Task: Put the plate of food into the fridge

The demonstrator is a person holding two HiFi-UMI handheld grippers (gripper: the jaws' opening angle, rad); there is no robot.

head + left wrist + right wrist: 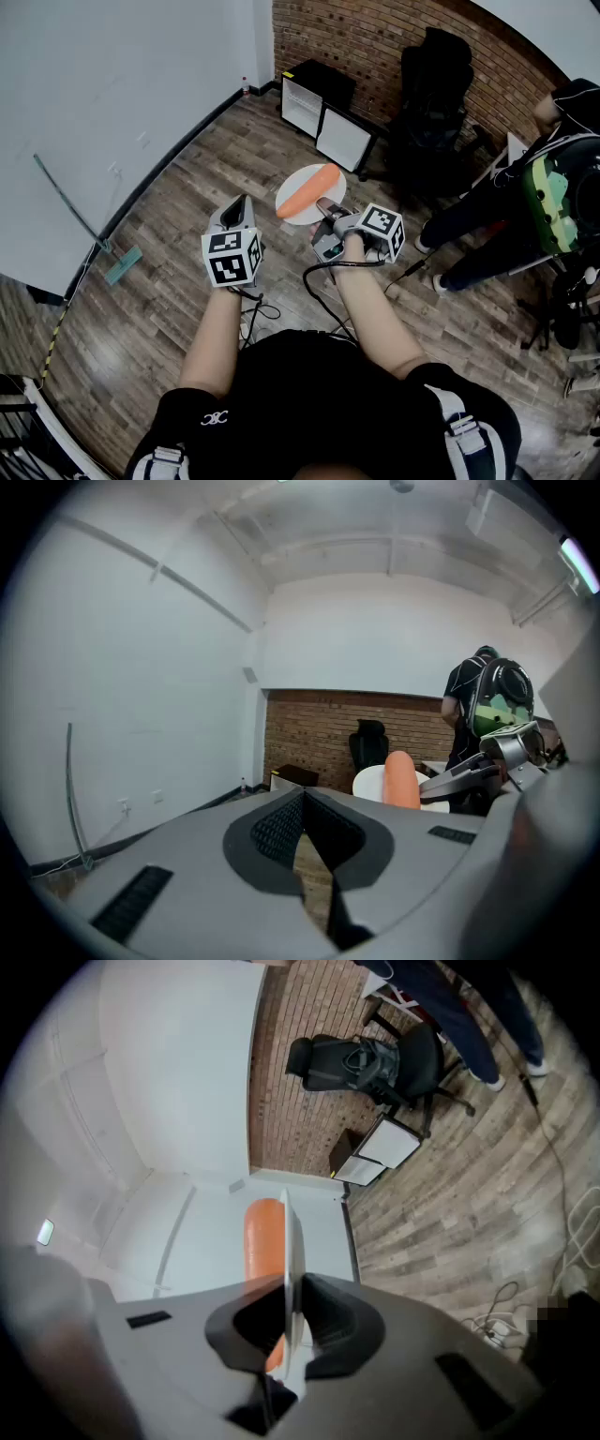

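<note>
so, one plate pinched at its rim, no fridge in view

at the left of the head view, the left gripper point(240, 204) hangs over the wooden floor with its jaws together and nothing between them. just right of it, near the middle of the frame, the plate point(298, 180) is in the air, well above the floor. it carries a single long orange food piece point(309, 192) lying slantwise across it, and nothing else. further right, the right gripper point(326, 210) has its jaws closed narrow on the plate's near rim, one pad above and one below.

the plate looks stiff and thin, probably light, but a one-edge grip lets it lever downward. the rounded food sits loose and would likely roll if the plate tips. the rim is the only sensible hold, and the free left gripper could steady the far edge.
</note>
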